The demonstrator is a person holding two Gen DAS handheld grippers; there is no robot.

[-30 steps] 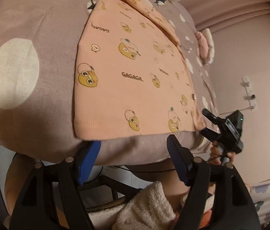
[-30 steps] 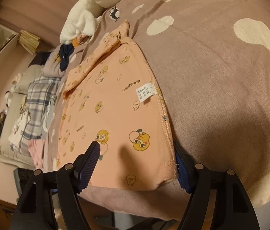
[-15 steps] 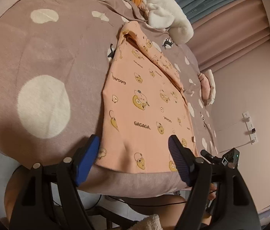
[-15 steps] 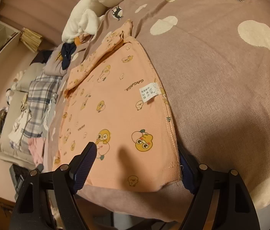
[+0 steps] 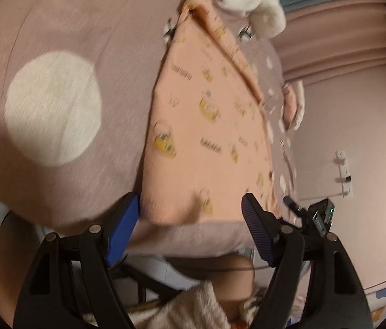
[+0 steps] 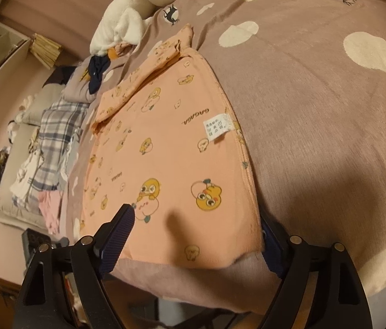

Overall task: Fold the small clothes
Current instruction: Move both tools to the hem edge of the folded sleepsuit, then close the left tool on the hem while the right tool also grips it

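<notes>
A small peach garment (image 5: 209,126) printed with yellow ducks lies flat on the mauve spotted blanket (image 5: 56,104), its hem at the near bed edge. It also shows in the right wrist view (image 6: 171,164), with a white care label (image 6: 216,127) near its right side. My left gripper (image 5: 190,216) is open, its blue pads straddling the hem's left corner. My right gripper (image 6: 195,235) is open at the hem's right corner, its right pad partly hidden under the cloth edge. The right gripper's body (image 5: 316,216) shows in the left wrist view.
A white plush toy (image 6: 132,16) lies beyond the garment's far end. Folded plaid and other clothes (image 6: 53,137) are stacked on a surface to the left. Pink curtains (image 5: 338,27) and a wall (image 5: 357,137) lie beyond the bed's right side.
The left gripper has come up and forward from below the bed edge until its jaws straddle the hem corner. The right gripper has edged slightly closer to its corner. Both stay open.
</notes>
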